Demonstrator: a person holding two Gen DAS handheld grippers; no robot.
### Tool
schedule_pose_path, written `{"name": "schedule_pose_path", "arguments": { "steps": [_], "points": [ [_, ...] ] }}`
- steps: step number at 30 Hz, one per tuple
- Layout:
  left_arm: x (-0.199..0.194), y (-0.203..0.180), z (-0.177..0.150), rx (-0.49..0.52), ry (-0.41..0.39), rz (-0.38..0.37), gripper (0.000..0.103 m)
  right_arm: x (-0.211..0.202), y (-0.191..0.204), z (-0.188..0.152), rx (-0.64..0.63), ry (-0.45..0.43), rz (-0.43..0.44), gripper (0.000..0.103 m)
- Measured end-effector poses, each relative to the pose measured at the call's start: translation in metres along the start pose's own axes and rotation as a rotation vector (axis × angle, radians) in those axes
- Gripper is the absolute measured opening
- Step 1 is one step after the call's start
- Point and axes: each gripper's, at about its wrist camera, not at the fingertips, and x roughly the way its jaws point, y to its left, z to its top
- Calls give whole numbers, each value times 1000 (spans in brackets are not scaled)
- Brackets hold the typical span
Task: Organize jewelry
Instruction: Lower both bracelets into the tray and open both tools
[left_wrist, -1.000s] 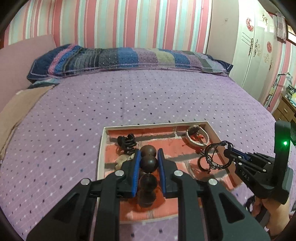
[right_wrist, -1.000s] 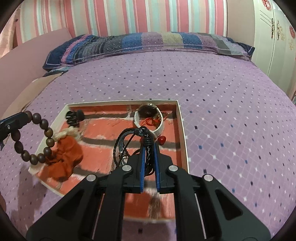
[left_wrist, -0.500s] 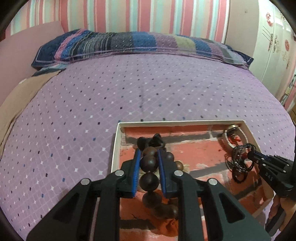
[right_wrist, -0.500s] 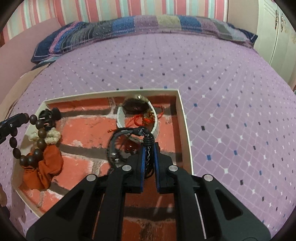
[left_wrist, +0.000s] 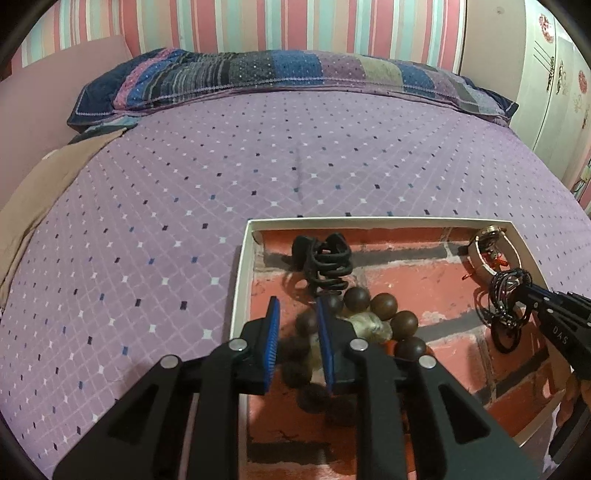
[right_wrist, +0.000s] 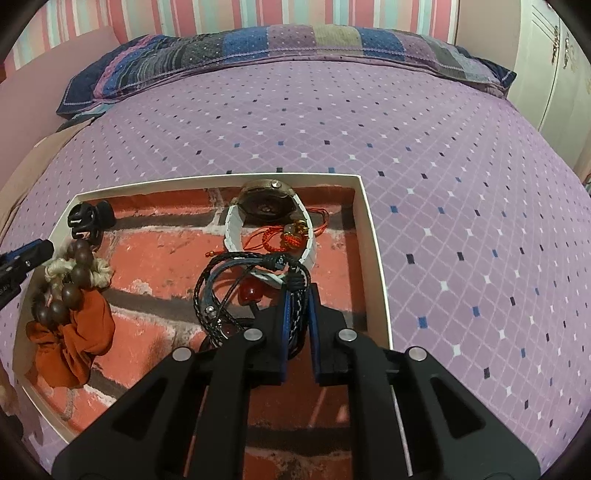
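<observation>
- The bead bracelet (left_wrist: 373, 317), clamped in the left gripper (left_wrist: 295, 332) half a second ago, has been let go: the jaws are now seen apart, with blurred beads between and below them.
- In the right wrist view the bracelet is shown lying in the left end of the tray (right_wrist: 365, 206), draped over a cream hair tie (right_wrist: 61, 267) and an orange scrunchie (right_wrist: 74, 336), just below a black hair claw (right_wrist: 86, 218).
- From this it is judged that the bracelet's placing is done, and that the left gripper is free to be drawn back.
- The right gripper (right_wrist: 297, 314) has been kept clamped on a bunch of dark cord bracelets (right_wrist: 236, 284), which is held just above the right half of the tray; contact with the floor cannot be told.
- The bunch has been brought lower and nearer the white-strapped watch (right_wrist: 269, 218) and the red cord charm (right_wrist: 291, 236) than a second ago; its release is judged the step still to come.
- A red bead (right_wrist: 249, 291) is seen just beside the cords.
- The tray, white-rimmed with a brick-printed floor, is set on a bed with a purple diamond-dotted sheet (left_wrist: 184, 192).
- A long patchwork pillow (left_wrist: 295, 74) is laid at the head, a striped wall (left_wrist: 258, 22) is seen behind it, and a white wardrobe (left_wrist: 554, 92) stands at the right.
</observation>
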Motion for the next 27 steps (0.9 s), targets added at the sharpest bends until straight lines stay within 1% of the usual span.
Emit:
{"name": "schedule_pose_path", "arguments": {
  "steps": [2,4,6,9,10,11,12,13,14,15,17,18,20,21,22,23,25,27],
  "points": [
    [-1,2,-1,-4,5,-14,21,1,0,-1,0,5,7,18],
    [-3,3,-1,-7,5,-17,23,0,2,-3,-6,7,12,23],
    [-6,3,-2,-10,-3,-15,33,-1,4,-5,-15,4,16,28],
    [-16,3,-4,-8,-24,-12,37,-7,3,-7,-12,-5,22,36],
    [-21,2,-5,-7,-33,-16,38,-11,1,-7,-3,-12,31,39],
    [-26,1,-5,-6,-42,-17,42,-15,-2,-8,4,-22,42,43],
    [-32,0,-6,-4,-55,-19,50,-19,-2,-8,8,-30,49,45],
    [-40,-1,-7,-4,-72,-21,54,-24,-4,-8,11,-40,52,50],
    [-47,-2,-9,-4,-86,-23,61,-31,-5,-9,11,-55,52,56],
    [-54,-4,-10,-2,-96,-26,65,-37,-7,-10,9,-66,54,59],
    [-68,-8,-14,7,-111,-31,68,-50,-9,-12,2,-89,54,70],
    [-74,-11,-16,11,-116,-34,72,-56,-11,-14,0,-97,50,74],
    [-88,-16,-23,22,-127,-33,77,-70,-15,-20,3,-116,45,92],
    [-95,-19,-27,29,-138,-27,80,-76,-17,-22,5,-124,41,96],
    [-100,-21,-31,34,-147,-19,81,-83,-19,-26,6,-135,32,98],
    [-108,-24,-35,43,-161,-5,84,-91,-22,-31,3,-147,19,98],
    [-118,-27,-43,48,-171,10,85,-101,-26,-39,-7,-148,2,98],
    [-127,-27,-52,40,-169,-1,86,-112,-31,-48,-10,-153,-8,99]
  ]
}}
